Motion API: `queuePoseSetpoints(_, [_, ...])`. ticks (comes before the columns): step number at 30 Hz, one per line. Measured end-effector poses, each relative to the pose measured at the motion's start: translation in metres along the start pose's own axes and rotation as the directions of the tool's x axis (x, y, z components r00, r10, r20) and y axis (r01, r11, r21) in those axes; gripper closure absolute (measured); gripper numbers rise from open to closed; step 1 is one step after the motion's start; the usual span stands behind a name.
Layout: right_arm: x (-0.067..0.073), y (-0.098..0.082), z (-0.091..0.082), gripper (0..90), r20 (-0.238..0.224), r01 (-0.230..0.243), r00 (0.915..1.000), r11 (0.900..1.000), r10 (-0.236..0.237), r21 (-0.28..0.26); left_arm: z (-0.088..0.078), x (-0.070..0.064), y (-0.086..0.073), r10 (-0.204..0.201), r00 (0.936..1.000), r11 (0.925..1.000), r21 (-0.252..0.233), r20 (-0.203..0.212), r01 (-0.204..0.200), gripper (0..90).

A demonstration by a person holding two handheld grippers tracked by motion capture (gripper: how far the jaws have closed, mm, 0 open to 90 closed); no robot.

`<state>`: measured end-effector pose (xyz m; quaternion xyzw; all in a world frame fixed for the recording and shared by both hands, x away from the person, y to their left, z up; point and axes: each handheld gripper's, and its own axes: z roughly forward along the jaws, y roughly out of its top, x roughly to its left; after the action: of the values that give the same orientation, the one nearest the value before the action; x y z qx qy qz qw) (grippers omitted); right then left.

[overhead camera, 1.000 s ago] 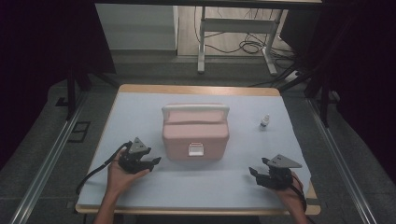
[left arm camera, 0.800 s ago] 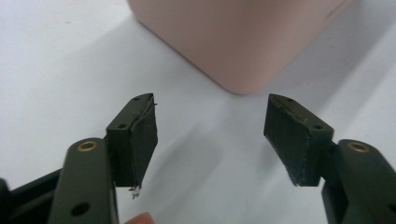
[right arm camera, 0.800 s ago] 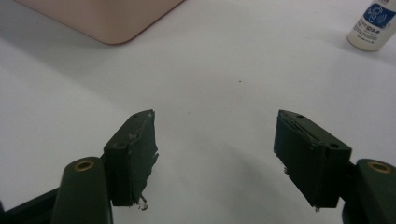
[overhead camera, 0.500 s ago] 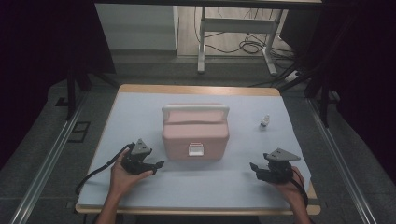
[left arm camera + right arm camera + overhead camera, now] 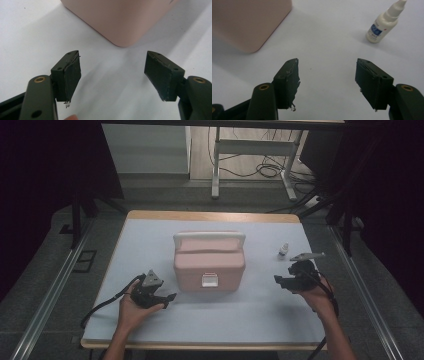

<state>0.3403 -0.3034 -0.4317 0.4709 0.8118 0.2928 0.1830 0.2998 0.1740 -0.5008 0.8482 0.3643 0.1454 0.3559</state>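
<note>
A pink box (image 5: 209, 261) with a white handle and a white front latch stands shut in the middle of the white mat. A small white dropper bottle (image 5: 283, 250) stands upright to its right. My left gripper (image 5: 171, 297) rests low on the mat by the box's front left corner (image 5: 120, 37) and points at it. Its jaws have just been opening, and the left gripper (image 5: 112, 66) now stands open with nothing between them. My right gripper (image 5: 277, 280) hovers right of the box, just in front of the bottle (image 5: 384, 23). The right gripper (image 5: 327, 73) is open and empty.
The mat (image 5: 150, 240) covers a wooden table whose edge (image 5: 210, 216) shows at the far side. A black cable (image 5: 102, 306) trails from the left gripper over the front left edge. Metal rails (image 5: 50, 290) flank the table, and a frame with loose cables (image 5: 265, 170) stands behind.
My right hand has risen and moved away from the person, toward the bottle. The left hand has stayed put beside the box.
</note>
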Motion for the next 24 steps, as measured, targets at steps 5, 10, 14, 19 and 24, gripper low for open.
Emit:
queuePoseSetpoints(5, [-0.013, 0.017, 0.001, 35.0, -0.001, -0.027, 0.9996, 0.998, 0.027, 0.050, -0.001, -0.001, 0.000, 0.000, 1.0000, 1.0000, -0.005, 0.005, 0.000, 30.0])
queuePoseSetpoints(10, [-0.024, 0.035, 0.005, 35.0, 0.006, -0.046, 0.9990, 0.995, 0.045, 0.092, -0.001, -0.001, 0.000, 0.000, 0.9999, 1.0000, -0.008, 0.013, 0.001, 30.0])
queuePoseSetpoints(14, [-0.031, 0.048, 0.013, 35.0, 0.031, -0.048, 0.9985, 0.990, 0.044, 0.130, 0.002, -0.003, -0.001, 0.004, 0.9998, 1.0000, 0.000, 0.018, -0.004, 30.0])
queuePoseSetpoints(19, [-0.037, 0.061, 0.026, 34.9, 0.044, -0.063, 0.9975, 0.980, 0.056, 0.190, 0.004, -0.004, -0.002, 0.008, 0.9997, 0.9999, 0.008, 0.024, -0.009, 30.0])
queuePoseSetpoints(24, [-0.046, 0.072, 0.036, 35.2, 0.059, -0.083, 0.9957, 0.973, 0.072, 0.213, 0.005, -0.004, -0.002, 0.004, 0.9992, 1.0000, -0.001, 0.039, -0.004, 30.3])
